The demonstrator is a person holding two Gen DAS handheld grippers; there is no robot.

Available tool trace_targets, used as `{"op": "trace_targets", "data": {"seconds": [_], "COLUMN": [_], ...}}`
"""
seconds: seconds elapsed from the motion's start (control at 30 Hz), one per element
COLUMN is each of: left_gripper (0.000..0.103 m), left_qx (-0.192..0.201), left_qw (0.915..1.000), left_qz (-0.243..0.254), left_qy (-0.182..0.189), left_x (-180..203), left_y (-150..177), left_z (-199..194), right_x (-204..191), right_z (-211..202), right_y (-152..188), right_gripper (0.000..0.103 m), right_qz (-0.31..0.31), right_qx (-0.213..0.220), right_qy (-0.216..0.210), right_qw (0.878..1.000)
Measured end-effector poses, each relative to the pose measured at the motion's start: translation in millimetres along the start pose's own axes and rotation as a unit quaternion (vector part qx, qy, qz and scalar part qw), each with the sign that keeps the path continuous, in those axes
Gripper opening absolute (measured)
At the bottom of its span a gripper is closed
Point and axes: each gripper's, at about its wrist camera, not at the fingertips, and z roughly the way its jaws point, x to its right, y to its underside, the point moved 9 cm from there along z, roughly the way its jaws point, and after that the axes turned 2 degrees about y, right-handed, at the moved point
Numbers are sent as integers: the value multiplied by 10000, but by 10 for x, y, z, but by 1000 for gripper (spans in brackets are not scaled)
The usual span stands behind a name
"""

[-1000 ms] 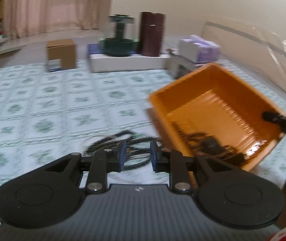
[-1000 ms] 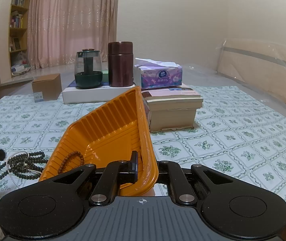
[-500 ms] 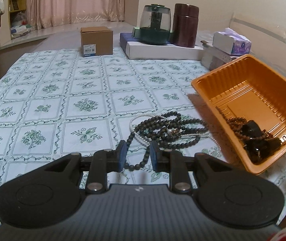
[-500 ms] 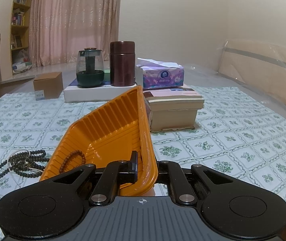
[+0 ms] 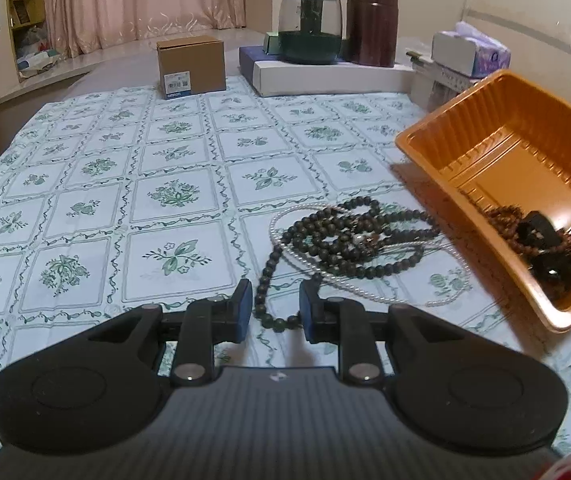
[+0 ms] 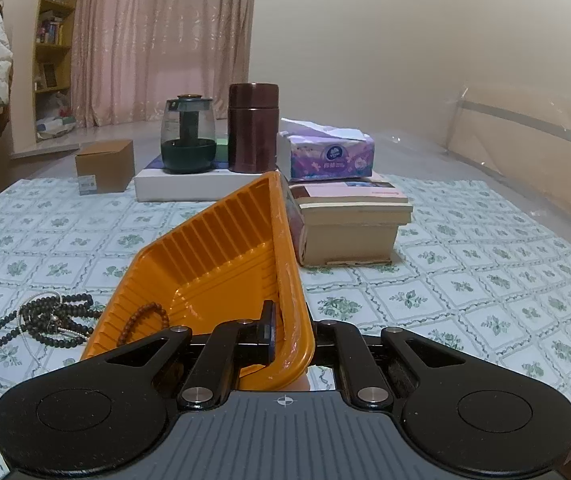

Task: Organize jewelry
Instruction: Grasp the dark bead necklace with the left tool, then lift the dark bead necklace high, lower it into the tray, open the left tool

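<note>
Right hand-held gripper (image 6: 291, 334) clamped on the rim of the orange tray (image 6: 213, 256), holding it tilted, brown bracelet (image 6: 145, 318) and dark pieces pooled at the low corner. Left hand-held gripper (image 5: 275, 308) narrowly open, empty, just above the table (image 5: 85, 184), a loop of the dark bead necklace (image 5: 349, 240) between its fingers. White pearl strand (image 5: 365, 292) tangled through the dark beads. Risk: lifting one strand likely drags the other; steeper tilt could spill the tray contents

We see a worktop (image 5: 85, 184) under a green-flowered cloth. On it lie a dark bead necklace (image 5: 341, 240), a pearl string (image 5: 365, 294), a cardboard box (image 5: 191, 67), a flat white box (image 5: 325, 76) and stacked books (image 6: 349, 220).
</note>
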Motion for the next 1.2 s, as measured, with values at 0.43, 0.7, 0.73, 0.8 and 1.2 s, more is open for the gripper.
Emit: {"op": "trace_targets", "data": {"seconds": [0.43, 0.7, 0.73, 0.8, 1.2], "left_gripper": [12, 6, 6, 6, 6], "left_qx": [-345, -70, -2, 132, 952], "left_qw": [9992, 9993, 9991, 9986, 9878], "left_qz": [178, 333, 385, 476, 1229], "left_qy": [-123, -179, -182, -183, -119], "left_x": [-97, -189, -190, -198, -154], "left_y": [51, -228, -302, -451, -1485], "left_z": [326, 25, -39, -155, -862], "right_x": [30, 13, 10, 3, -47], "right_z": [26, 15, 12, 6, -33], "right_y": [2, -14, -19, -28, -59], "right_gripper": [9, 9, 9, 9, 9], "right_qz": [-67, -78, -78, -77, -96], "right_qx": [-15, 14, 18, 23, 69], "right_qy": [-5, 18, 18, 16, 22], "right_qw": [10000, 10000, 10000, 10000, 9999]}}
